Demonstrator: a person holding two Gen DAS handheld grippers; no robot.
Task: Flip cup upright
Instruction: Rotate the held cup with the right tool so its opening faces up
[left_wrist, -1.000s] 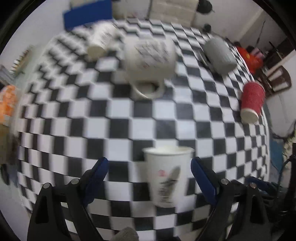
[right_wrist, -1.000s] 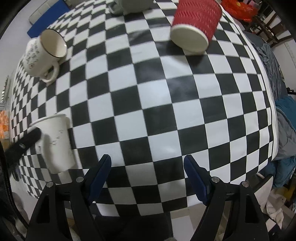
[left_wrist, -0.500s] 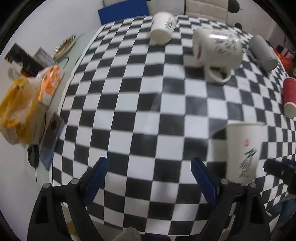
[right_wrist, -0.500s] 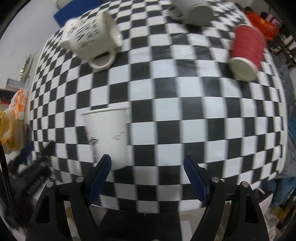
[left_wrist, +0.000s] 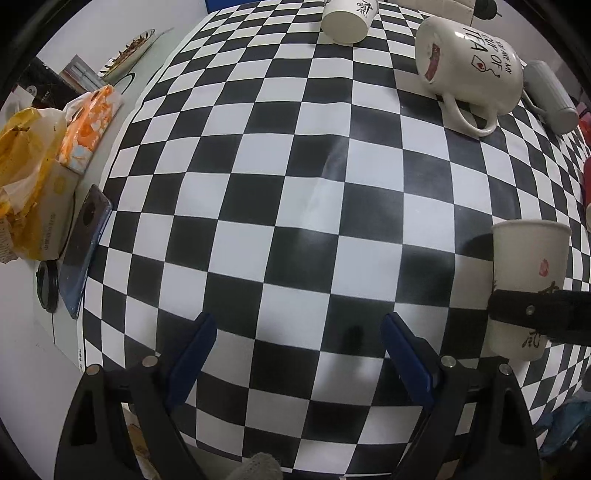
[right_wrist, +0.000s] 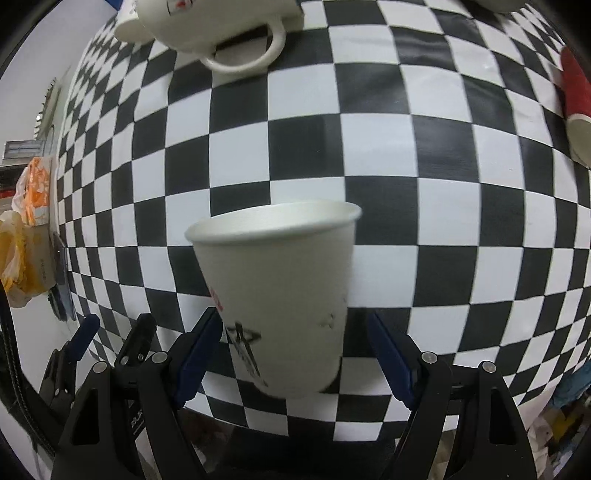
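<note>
Between the right gripper's (right_wrist: 295, 354) spread fingers, the white paper cup (right_wrist: 277, 295) stands upright.

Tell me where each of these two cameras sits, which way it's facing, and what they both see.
Left wrist: on the left gripper, looking down across the checkered table; its open blue fingers show, nothing between them.
Right wrist: on the right gripper, facing the upright white paper cup between its open fingers.
Shared: that paper cup, the white mug lying on its side, and the table.
</note>
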